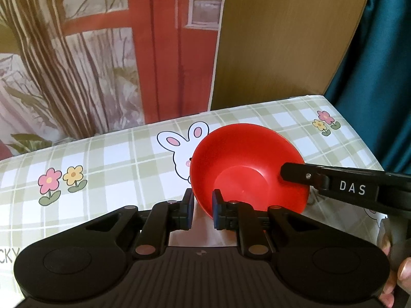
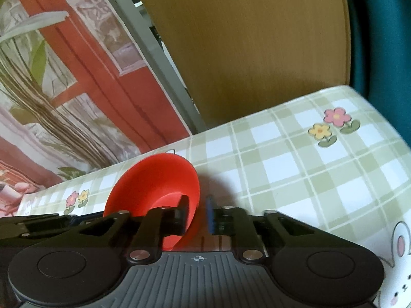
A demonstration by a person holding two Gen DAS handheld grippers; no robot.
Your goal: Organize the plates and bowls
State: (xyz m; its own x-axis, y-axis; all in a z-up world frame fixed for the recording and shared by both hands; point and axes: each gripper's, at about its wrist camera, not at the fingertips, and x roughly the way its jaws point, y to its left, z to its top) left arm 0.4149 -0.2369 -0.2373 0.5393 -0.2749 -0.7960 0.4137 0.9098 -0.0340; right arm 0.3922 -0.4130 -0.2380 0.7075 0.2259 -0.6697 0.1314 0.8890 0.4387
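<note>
Both pairs of jaws are pinched narrow on the same thing — a glossy red plastic bowl (image 1: 246, 169) with a flat round base and flaring wall. One finger of the left gripper (image 1: 203, 209) sits inside the near rim and the other outside, so the blue pads (image 1: 215, 209) clamp the thin wall between them. The right gripper (image 2: 196, 215) does the same on the bowl's right-hand rim: in its own view one black finger reaches into the bowl and the blue-padded one stands outside the wall. From the left wrist view that gripper comes in as a long black arm lettered "DAS" (image 1: 352, 187), its tip lying over the inner wall.

That red bowl is tilted, its mouth turned towards the left camera, over the middle of the tablecloth (image 1: 115, 159), a green-and-white check printed with rabbits and flowers. Whether its lower edge touches the cloth I cannot tell. A grip on two sides probably steadies a light, slippery bowl while it is carried or turned for stacking.

Behind the table stand a wooden chair back (image 1: 282, 41), a printed red-and-beige curtain (image 1: 102, 51) and teal fabric (image 1: 380, 64). The person's fingertips (image 1: 405, 269) show at the right edge. No plates or other bowls are in sight.
</note>
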